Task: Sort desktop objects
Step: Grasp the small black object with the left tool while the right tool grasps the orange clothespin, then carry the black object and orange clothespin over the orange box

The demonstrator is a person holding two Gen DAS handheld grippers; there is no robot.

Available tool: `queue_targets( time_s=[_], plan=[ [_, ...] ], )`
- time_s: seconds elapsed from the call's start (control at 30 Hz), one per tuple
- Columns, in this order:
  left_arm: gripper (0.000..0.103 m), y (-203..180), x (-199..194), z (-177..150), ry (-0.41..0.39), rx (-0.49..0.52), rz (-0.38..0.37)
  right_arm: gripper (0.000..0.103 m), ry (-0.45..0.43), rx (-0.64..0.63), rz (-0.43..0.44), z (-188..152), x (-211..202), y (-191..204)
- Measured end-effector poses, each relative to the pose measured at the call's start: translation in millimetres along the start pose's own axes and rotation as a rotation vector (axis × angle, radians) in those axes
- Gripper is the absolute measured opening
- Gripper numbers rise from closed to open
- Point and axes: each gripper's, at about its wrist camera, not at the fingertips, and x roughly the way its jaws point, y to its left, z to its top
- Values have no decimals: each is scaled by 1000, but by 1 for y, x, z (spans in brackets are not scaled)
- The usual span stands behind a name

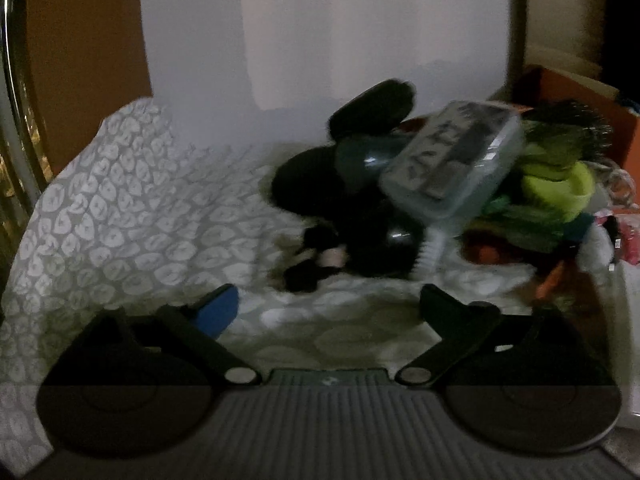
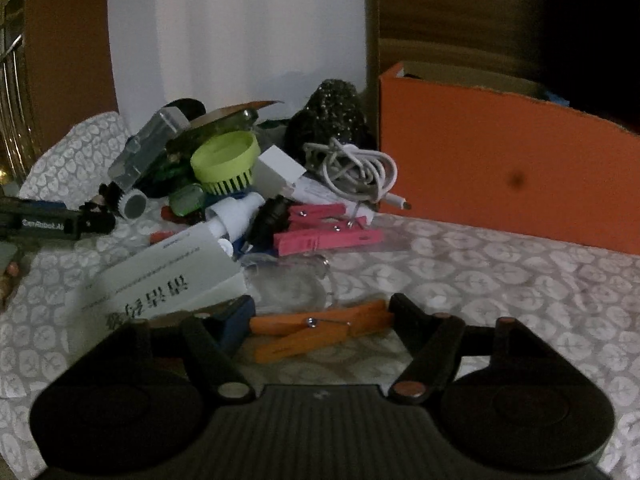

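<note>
A pile of small desk items lies on a patterned cloth point(image 2: 500, 272). In the right wrist view an orange clothespin point(image 2: 316, 330) lies on the cloth between the fingers of my right gripper point(image 2: 322, 308). Its ends come close to both fingers, but I see no pad pressing on it. Behind it are two pink clothespins point(image 2: 328, 236), a white printed box point(image 2: 168, 280), a lime brush point(image 2: 226, 164) and a coiled white cable point(image 2: 360, 172). My left gripper point(image 1: 328, 300) is open over bare cloth, short of a clear plastic case point(image 1: 452, 156) and dark round objects point(image 1: 320, 184).
An orange cardboard box point(image 2: 500, 160) stands at the right on the cloth. A black glittery scourer point(image 2: 328, 116) sits at the back of the pile. A white panel point(image 2: 240, 40) rises behind everything. The left wrist view is blurred.
</note>
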Motion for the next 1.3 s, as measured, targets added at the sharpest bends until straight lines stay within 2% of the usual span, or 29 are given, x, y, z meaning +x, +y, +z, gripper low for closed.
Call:
queue_targets(
  time_s=[0.07, 0.2, 0.37, 0.43, 0.5, 0.6, 0.73, 0.93, 1.3],
  plan=[
    [91, 7, 1, 1, 7, -28, 3, 73, 2, 8, 13, 2, 2, -2],
    [87, 11, 2, 3, -4, -5, 64, 74, 14, 6, 18, 5, 7, 0],
    [79, 6, 17, 11, 7, 26, 68, 74, 28, -2, 20, 8, 10, 0],
    [69, 3, 21, 14, 7, 51, 73, 74, 28, -9, 17, 7, 10, 1],
    [44, -1, 22, 15, 5, 68, 76, 74, 29, -13, 15, 7, 10, 1],
    [25, -7, 22, 15, -1, 95, 98, 74, 30, -24, 13, 6, 10, 1],
    [23, -6, 20, 14, -6, 85, 107, 74, 21, -25, 12, 5, 9, 1],
    [21, 1, 6, 9, -12, 28, 72, 73, -5, -27, 14, 2, -1, 2],
    [21, -1, -29, 0, -48, 13, 25, 73, -16, -15, 11, -4, -18, 5]
  ],
)
